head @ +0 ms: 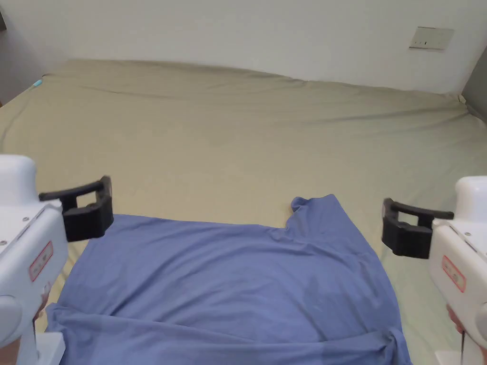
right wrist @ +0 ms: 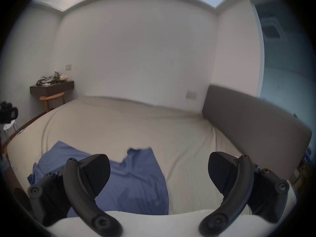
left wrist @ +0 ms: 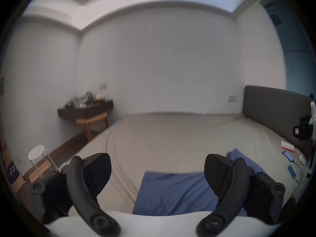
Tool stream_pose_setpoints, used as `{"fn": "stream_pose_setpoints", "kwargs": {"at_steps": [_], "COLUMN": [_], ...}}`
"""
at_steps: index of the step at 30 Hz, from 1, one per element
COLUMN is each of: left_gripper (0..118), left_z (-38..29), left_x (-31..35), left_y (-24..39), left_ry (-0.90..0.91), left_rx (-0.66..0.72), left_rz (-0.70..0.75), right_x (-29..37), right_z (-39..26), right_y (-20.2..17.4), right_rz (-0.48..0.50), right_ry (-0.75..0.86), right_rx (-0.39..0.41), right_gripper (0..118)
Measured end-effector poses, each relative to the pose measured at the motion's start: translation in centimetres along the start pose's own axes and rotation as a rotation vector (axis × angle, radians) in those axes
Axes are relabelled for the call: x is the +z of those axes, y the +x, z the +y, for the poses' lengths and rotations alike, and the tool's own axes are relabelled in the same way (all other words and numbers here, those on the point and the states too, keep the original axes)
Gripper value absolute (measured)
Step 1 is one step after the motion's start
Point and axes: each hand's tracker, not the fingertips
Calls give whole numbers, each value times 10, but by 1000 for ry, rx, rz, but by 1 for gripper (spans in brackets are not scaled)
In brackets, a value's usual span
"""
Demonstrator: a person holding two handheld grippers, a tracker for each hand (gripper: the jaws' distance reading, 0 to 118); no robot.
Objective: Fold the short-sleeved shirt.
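So the blue short-sleeved shirt [head: 228,280] is lying spread out on the near part of the bed [head: 228,138], pretty flat but with some wrinkles and a long crease running across the edge closest to the person. One corner pokes up toward the wall on the right side, looks like a sleeve [head: 316,204], and the far edge of the shirt runs roughly straight from there back to the left. The left gripper [head: 88,209] is held above the bed just past the shirt's far left corner, jaws spread wide apart with nothing between them; from the left gripper view you can see bare sheet and the blue fabric in the gap. The right gripper [head: 404,228] sits off the shirt's right edge over bare sheet, not touching the cloth, and it's gaping wide too, nothing in it. Loads of room beyond the shirt: the beige sheet is bare all the way to the white wall [head: 238,33]. The right side is tighter, there's a grey headboard [right wrist: 253,121] along that edge, and in the left gripper view a couple of phones [left wrist: 289,162] and a small box [left wrist: 288,148] lie near it. Off the left edge of the bed there's a dark shelf [left wrist: 85,110], a wooden chair [left wrist: 92,122] and a white stool [left wrist: 37,152].
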Motion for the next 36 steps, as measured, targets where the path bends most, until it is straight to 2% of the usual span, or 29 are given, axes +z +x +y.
{"fn": "stream_pose_setpoints", "kwargs": {"at_steps": [1, 2, 3, 4, 5, 6, 7, 8, 9, 12, 20, 27, 28, 29, 30, 31, 32, 34, 35, 36], "left_gripper": [103, 95, 78, 55, 39, 27, 15, 7, 2, 0, 0, 0, 4, 15, 15, 21, 36, 100, 109, 109], "left_z": [5, 8, 12, 15, 17, 17, 18, 19, 19, 17, -16, -88, -103, -116, -131, -145, -155, -172, -177, -181], "left_x": [2, 3, 5, 7, 8, 5, 3, 1, -2, -15, -61, -138, -160, -179, -199, -219, -235, -271, -283, -297], "left_y": [6, 11, 19, 27, 32, 36, 42, 46, 50, 57, 63, 38, 29, 19, 7, -5, -15, -30, -35, -38], "left_ry": [44, 79, 105, 124, 139, 146, 144, 139, 138, 113, 4, -297, -397, -495, -542, -590, -638, -677, -665, -657], "left_rx": [-14, -24, -44, -67, -87, -94, -101, -108, -115, -129, -132, -146, -146, -135, -94, -55, -39, -58, -64, -76], "left_rz": [-6, -11, -4, 2, -2, -8, -16, -23, -37, -63, -81, -105, -123, -124, -104, -79, -47, 5, 11, 20], "right_x": [5, 8, 9, 11, 12, 12, 6, 4, 2, -8, -40, -81, -88, -94, -101, -107, -112, -123, -128, -132], "right_z": [6, 10, 13, 15, 16, 17, 16, 15, 15, 11, -10, -36, -42, -47, -53, -57, -62, -73, -78, -83], "right_y": [-9, -15, -21, -28, -33, -38, -39, -42, -45, -52, -58, -60, -58, -56, -53, -49, -45, -35, -28, -23], "right_rz": [11, 22, 34, 46, 57, 69, 81, 88, 92, 114, 93, 88, 82, 77, 73, 70, 67, 55, 48, 41], "right_ry": [31, 48, 59, 62, 67, 73, 75, 75, 73, 53, -1, -117, -136, -153, -177, -204, -228, -276, -291, -304], "right_rx": [10, 17, 23, 23, 24, 23, 18, 10, 5, 13, 52, 46, 52, 57, 59, 57, 52, 39, 38, 38], "right_gripper": [115, 114, 112, 106, 95, 71, 36, 12, 3, 0, 0, 0, 0, 0, 0, 0, 0, 0, 0, 0]}}
